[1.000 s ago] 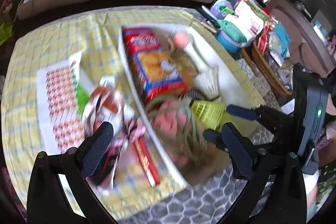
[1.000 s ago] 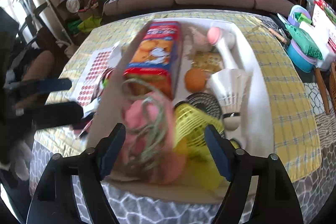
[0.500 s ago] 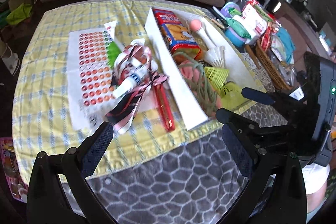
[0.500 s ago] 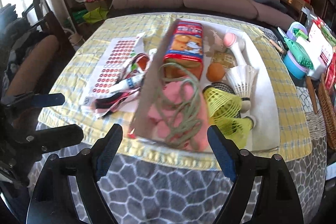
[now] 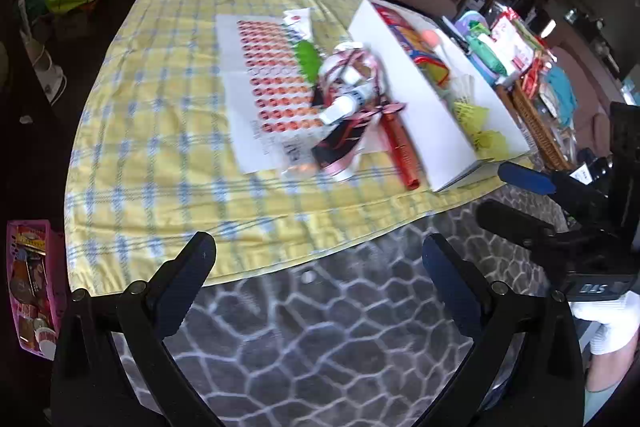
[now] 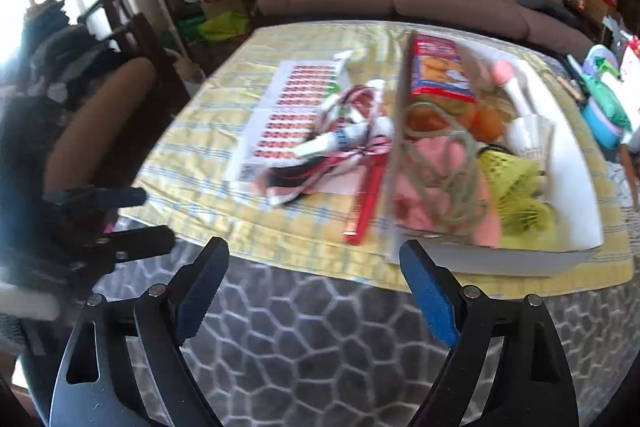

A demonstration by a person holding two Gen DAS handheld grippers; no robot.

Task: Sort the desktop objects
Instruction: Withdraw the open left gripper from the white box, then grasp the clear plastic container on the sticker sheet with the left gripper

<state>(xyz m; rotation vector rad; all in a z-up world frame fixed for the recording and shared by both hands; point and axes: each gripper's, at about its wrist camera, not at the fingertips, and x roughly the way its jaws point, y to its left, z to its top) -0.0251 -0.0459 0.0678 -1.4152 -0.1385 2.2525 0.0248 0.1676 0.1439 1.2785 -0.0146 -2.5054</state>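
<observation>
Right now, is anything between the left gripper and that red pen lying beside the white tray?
Nothing visible blocks it. The left gripper hangs open over the floor off the table's near edge; bare yellow cloth lies between it and the red pen. The ribbon bundle overlaps only the pen's far end.

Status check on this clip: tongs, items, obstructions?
Left tongs open, empty; right tongs opening, empty. Box filled; ribbon pile outside it. Nothing blocking.

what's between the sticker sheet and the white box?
A ribbon tangle with a white tube, then a red stick beside the white box. Left wrist view shows it best; sticker sheet.
</observation>
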